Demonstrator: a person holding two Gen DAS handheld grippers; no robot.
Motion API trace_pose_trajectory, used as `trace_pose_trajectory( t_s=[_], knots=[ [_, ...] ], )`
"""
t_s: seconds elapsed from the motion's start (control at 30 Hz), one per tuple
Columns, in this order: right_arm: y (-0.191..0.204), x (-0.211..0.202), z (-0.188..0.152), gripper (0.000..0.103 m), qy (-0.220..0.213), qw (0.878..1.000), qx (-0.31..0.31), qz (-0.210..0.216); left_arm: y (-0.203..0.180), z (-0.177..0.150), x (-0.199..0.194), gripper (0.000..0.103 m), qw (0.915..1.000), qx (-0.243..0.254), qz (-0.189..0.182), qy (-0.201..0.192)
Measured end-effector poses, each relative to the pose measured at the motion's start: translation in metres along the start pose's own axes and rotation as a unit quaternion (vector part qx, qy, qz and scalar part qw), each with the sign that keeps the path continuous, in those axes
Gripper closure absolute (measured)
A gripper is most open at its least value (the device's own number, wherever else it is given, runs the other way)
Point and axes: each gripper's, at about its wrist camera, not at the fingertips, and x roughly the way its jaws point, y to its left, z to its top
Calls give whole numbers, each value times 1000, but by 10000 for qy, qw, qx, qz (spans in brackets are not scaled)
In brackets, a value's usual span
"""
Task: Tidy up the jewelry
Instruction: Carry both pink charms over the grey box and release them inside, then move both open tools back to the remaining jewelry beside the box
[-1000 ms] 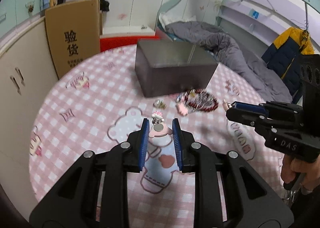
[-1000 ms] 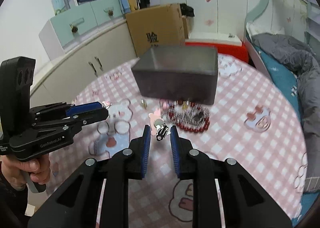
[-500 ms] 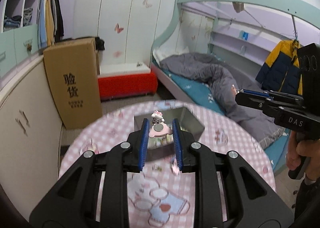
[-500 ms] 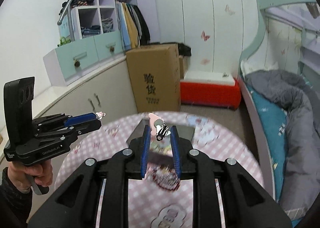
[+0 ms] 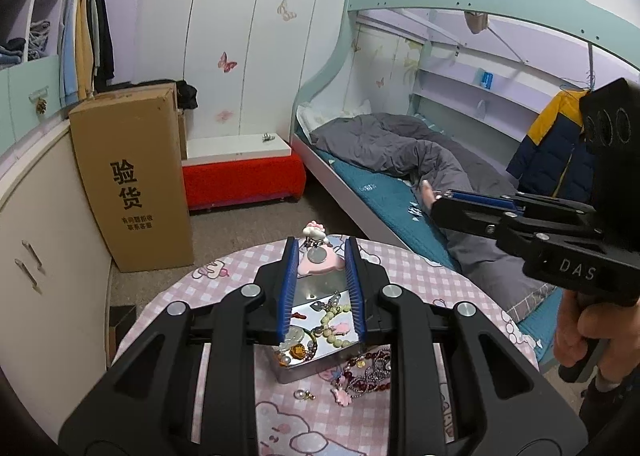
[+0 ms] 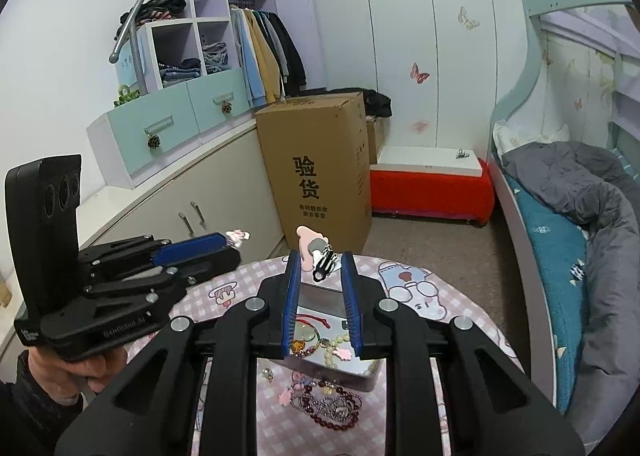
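1. We take the metal box [image 5: 316, 366] as our landmark; it stands open on the round worktop [image 5: 420, 276] with the pink checked cloth, and inside it we see a green bead bracelet [image 5: 334, 320], an amber piece and other small jewelry.

2. Our left gripper [image 5: 320, 256] hangs above the box, pointing down at a slant; its blue fingers [image 5: 289, 276] are closed to a narrow gap and pinch a pink charm [image 5: 320, 260] with a round silver disc, so the charm is in the air over the far edge of the box, clear of the worktop.

3. Our right gripper [image 6: 320, 264] hangs likewise above the box; its fingers [image 6: 350, 288] stand narrowly apart and clamp a second small piece, a pink charm with a black-and-white striped clip [image 6: 320, 258], held over the box's far side.

4. On the worktop just in front of the box lie a dark red bead necklace [image 6: 332, 408] in a heap, a pale pink ornament [image 6: 285, 396] beside it, and a small pearl earring [image 5: 300, 395] a little apart.

5. In the left wrist view a hand [image 5: 576, 332] grips the right gripper's handle off to the box's right; beyond the box stand a tall cardboard carton [image 5: 132, 180], a red bench and a bunk bed.
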Motion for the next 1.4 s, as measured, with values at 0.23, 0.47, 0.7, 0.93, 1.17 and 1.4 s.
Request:
trace_pose_trajectory(
  t_s=[0.23,0.47,0.7,0.93,1.17,1.4],
  knots=[
    [-15,30,2,83,263,9994,237,36,5,2,32,79,9996,-61,-104,268],
    [-41,28,-9,8,140,9962,827,-244,20,-4,26,13,9989,-312,333,43],
    [-47,9,-6,8,-36,9935,1032,-469,26,-6,1,11,9964,-419,719,-171],
    [-37,-5,2,8,-190,9945,918,-471,23,-5,-24,9,9944,-354,917,-387],
    [-26,-19,5,8,-296,9952,786,-494,21,-8,-42,7,9924,-318,1084,-479],
    [-19,-32,-2,8,-353,9955,709,-520,17,-21,-54,7,9907,-163,1272,-461]
  ],
)
